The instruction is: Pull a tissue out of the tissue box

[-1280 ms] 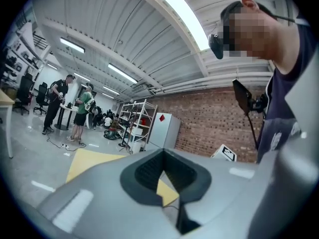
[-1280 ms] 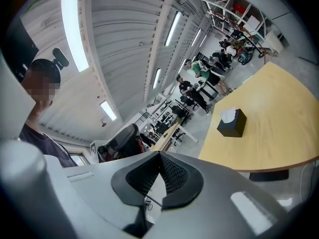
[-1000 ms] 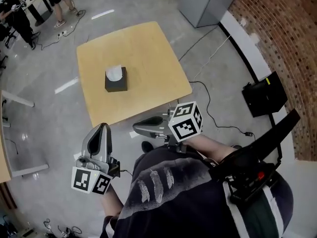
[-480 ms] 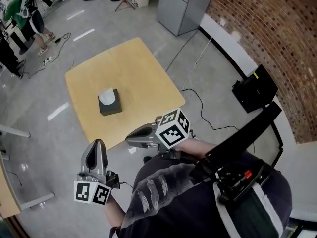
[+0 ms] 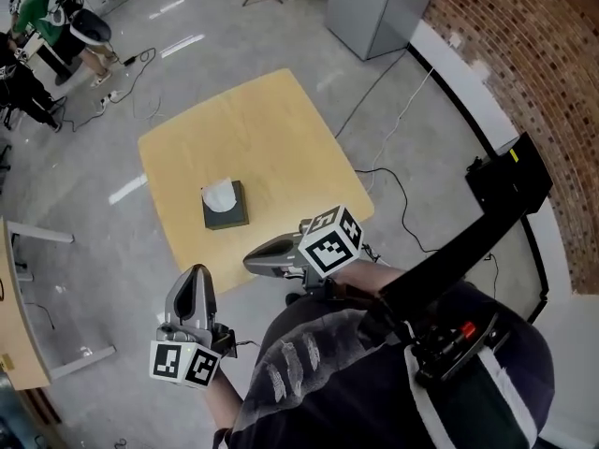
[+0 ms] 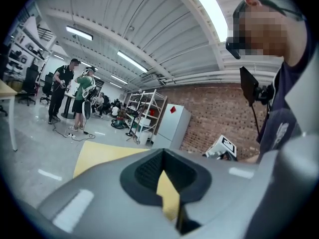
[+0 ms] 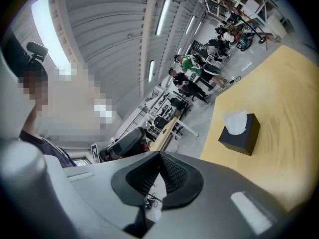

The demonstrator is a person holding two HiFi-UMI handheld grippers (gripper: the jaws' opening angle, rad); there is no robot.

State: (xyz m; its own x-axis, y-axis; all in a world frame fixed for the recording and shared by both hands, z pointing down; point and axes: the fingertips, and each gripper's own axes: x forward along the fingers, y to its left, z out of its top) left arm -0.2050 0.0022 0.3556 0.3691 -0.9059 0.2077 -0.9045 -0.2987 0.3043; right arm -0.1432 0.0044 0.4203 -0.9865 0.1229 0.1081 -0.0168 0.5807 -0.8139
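A black tissue box with a white tissue sticking out of its top stands on the yellow wooden table. Both grippers hang off the table's near edge, well short of the box. My left gripper is over the floor at the near left corner, jaws together and empty. My right gripper is at the near edge, shut with nothing in it. In the right gripper view the tissue box lies ahead to the right of my right gripper. The left gripper view shows my left gripper and only table.
Grey floor surrounds the table, with cables trailing to the right. A grey cabinet and a brick wall stand behind. People are at the far left. Another table's edge is at the left.
Both grippers have drifted together toward the table's near edge, and the head view has swung, so the box sits lower in frame and nearer to them. Both jaws stayed closed.
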